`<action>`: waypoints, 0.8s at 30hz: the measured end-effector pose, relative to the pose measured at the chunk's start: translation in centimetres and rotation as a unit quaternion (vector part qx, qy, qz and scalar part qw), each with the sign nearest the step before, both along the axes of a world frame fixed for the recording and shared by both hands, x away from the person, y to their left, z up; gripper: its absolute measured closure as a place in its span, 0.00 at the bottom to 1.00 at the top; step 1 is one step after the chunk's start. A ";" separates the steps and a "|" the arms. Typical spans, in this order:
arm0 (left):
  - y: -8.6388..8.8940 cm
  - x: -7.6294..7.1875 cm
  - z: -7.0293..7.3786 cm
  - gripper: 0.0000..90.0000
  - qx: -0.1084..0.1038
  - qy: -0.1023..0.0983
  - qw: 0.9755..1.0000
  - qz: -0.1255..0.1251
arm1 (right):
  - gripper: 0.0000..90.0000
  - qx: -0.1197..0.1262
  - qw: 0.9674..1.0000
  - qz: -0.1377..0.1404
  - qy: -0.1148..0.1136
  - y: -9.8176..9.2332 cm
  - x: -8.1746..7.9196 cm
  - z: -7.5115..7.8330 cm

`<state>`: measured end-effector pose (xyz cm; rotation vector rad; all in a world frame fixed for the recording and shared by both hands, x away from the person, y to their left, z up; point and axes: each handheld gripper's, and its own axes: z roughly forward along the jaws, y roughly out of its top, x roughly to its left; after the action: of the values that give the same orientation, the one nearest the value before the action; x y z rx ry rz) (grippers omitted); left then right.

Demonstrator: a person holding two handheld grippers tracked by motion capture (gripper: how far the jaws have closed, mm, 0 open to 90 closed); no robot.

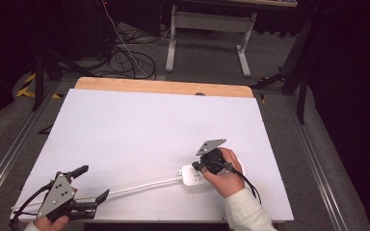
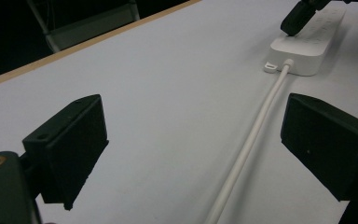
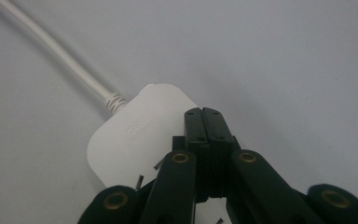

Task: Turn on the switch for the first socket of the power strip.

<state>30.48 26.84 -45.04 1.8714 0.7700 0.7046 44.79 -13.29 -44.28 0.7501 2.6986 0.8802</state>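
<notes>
Power strip (image 1: 192,175) flat on white worktop (image 1: 139,130), near right front, cord (image 1: 139,185) trailing left. Right claw (image 1: 200,166) pressed together, tips down on strip's top face, likely pinning it or pushing switch. Left claw (image 1: 92,183) spread wide, low over cord, jaws either side, likely poised to grip it.

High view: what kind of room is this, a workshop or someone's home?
Probably a lab or recording studio, not a home. A white work table stands amid dark surroundings, loose cables lie on the floor behind it, and yellow-black hazard tape marks the floor at left.
</notes>
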 end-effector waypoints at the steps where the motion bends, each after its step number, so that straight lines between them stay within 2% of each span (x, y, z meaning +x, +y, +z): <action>1: 0.0 0.0 0.0 0.09 0.000 0.000 1.000 0.000 | 1.00 0.003 1.000 -0.003 0.000 0.0 0.0 -0.1; 21: -0.1 0.0 0.0 0.09 0.001 0.003 1.000 0.002 | 1.00 -0.007 1.000 -0.007 -0.004 0.2 -0.2 -0.3; 24: -0.1 0.1 -0.1 0.09 0.001 0.002 1.000 0.003 | 1.00 -0.019 1.000 -0.006 -0.017 0.5 -0.5 -0.3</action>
<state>30.54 26.78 -45.10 1.8732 0.7791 0.7049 44.27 -12.83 -44.60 0.7350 2.6706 0.8289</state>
